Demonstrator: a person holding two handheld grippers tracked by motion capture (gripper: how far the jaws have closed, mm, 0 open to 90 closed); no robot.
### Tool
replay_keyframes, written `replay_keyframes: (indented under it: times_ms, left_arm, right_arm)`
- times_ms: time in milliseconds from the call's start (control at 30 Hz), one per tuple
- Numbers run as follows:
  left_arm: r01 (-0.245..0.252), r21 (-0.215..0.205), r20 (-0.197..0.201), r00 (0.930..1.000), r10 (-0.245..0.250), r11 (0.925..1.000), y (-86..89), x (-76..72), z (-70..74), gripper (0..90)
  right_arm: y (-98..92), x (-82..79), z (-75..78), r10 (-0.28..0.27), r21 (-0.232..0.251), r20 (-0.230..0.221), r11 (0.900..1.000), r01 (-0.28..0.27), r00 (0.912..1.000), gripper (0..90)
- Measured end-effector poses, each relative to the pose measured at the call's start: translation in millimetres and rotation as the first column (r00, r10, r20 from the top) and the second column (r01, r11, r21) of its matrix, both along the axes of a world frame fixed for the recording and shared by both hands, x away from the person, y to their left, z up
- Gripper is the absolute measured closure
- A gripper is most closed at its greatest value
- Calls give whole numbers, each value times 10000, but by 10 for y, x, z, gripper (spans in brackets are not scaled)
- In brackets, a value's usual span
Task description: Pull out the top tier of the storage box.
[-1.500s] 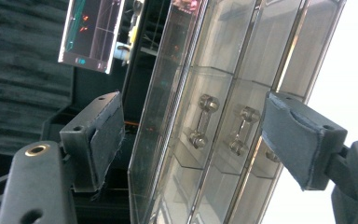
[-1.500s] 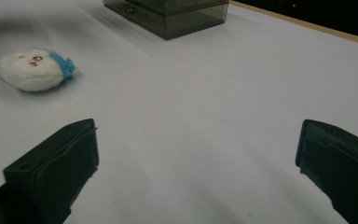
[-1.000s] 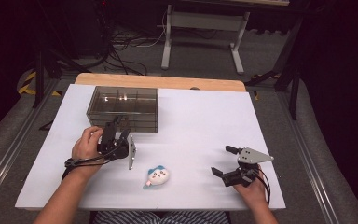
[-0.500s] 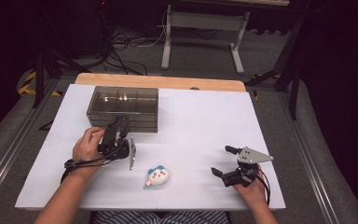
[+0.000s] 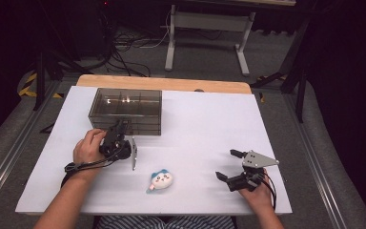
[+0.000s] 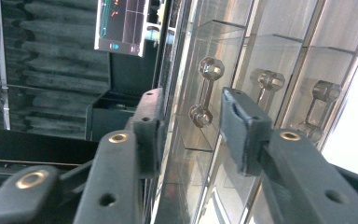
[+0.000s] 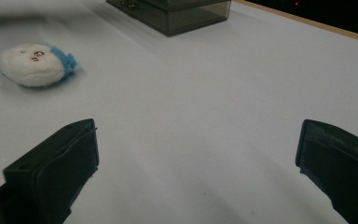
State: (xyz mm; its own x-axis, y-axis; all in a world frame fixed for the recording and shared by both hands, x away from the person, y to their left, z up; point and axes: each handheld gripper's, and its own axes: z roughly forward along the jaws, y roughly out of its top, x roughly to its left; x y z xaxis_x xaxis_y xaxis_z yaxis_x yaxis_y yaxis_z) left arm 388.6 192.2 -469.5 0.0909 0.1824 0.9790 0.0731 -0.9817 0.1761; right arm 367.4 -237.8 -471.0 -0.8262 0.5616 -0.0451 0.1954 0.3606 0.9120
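A smoky transparent drawer box (image 5: 126, 109) stands at the table's back left. My left gripper (image 5: 119, 131) lies on its side against the box's front. In the left gripper view its jaws have just been closing around a clear bar handle (image 6: 205, 91) on a drawer front. The handle stands between the pads (image 6: 235, 126), and a gap shows on both sides. A white plush toy with a blue tuft (image 5: 160, 180) lies near the front edge. My right gripper (image 5: 226, 164) rests open on the table at the front right, with nothing between its jaws (image 7: 196, 158).
Two more clear handles (image 6: 265, 88) sit on neighbouring drawers. The white table cover (image 5: 209, 124) is bare between the box and the right gripper. The plush toy (image 7: 32, 63) and the box (image 7: 177, 11) lie ahead of the right gripper. A wooden strip (image 5: 171, 83) edges the far side.
Hardly anything differs. The left hand stays at the box front. The right hand and the plush toy have kept still.
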Motion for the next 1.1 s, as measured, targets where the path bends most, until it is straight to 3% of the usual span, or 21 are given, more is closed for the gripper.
replay_keyframes:
  times_ms: [433,633,1100]
  left_arm:
    - [-262,264,-90,9996,265,9993,29,47,-33,788]
    - [-257,546,143,9996,250,9982,24,54,-59,795]
    - [-298,350,-171,9994,304,9989,23,39,-27,802]
  right_arm:
    - [3,0,-2,-10,-6,-1,10000,10,10000,0]
    - [5,1,-2,-13,-15,-25,10000,13,10000,0]
    - [6,2,-2,20,-80,-30,10000,-20,10000,0]
